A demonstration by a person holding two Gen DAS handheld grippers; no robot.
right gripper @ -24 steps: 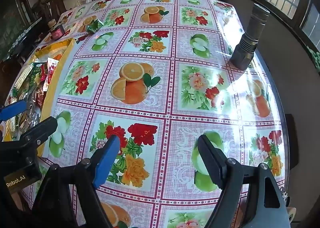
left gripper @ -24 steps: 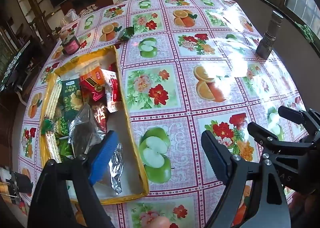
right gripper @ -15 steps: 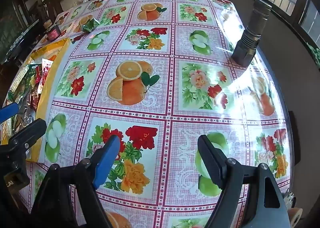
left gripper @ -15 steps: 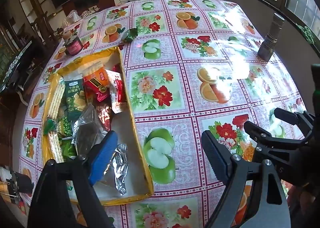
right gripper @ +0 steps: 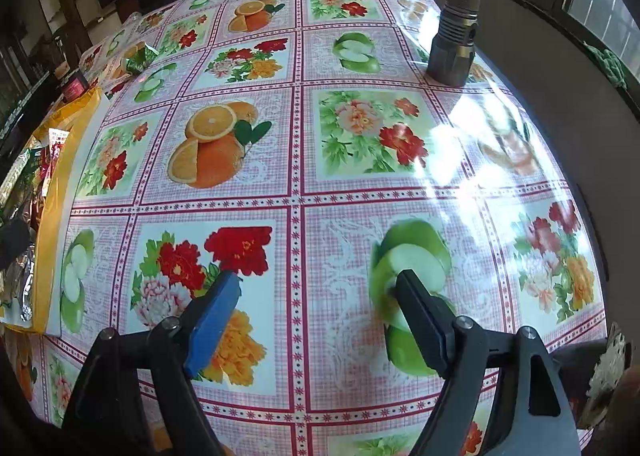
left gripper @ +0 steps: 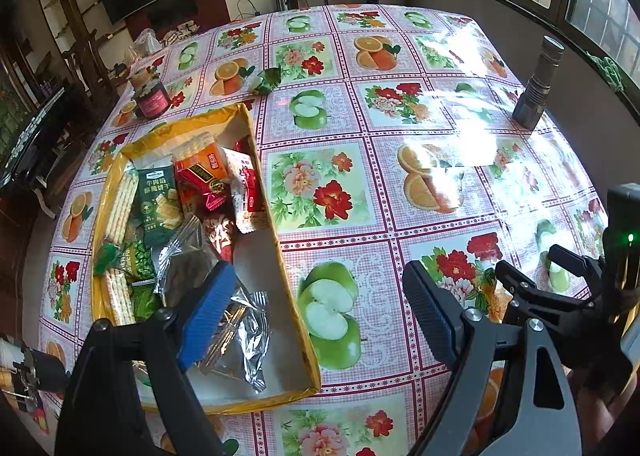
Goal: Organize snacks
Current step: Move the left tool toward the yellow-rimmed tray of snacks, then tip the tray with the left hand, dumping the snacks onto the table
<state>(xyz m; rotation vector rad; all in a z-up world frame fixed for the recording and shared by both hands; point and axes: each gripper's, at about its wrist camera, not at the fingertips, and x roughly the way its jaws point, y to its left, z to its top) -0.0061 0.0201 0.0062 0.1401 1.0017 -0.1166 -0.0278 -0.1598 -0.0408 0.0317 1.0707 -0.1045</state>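
Left wrist view: yellow snack box [left gripper: 276, 240] sits on the table's [left gripper: 400, 160] left side, open top, white inside, packed with snacks [left gripper: 168, 216] mostly toward its far and left parts. Readable writing is scarce: a dark green packet [left gripper: 158, 202] and a red-orange packet [left gripper: 202, 172] carry Chinese print too small to make out, and the white-red packet [left gripper: 246, 192] is unreadable. Count: two clear cracker sleeves along the left wall, two silver foil bags [left gripper: 236, 340] nearest the camera, one small green wrapper [left gripper: 266, 80] loose on the cloth beyond the box, one red-label jar [left gripper: 150, 100], one metal flashlight [left gripper: 538, 90] standing upright at the far right. Left gripper [left gripper: 316, 308] hangs over the box's near end, jaws wide apart, holding nothing. Right gripper [right gripper: 316, 308] is spread wide too, empty, over bare fruit-and-flower tablecloth.
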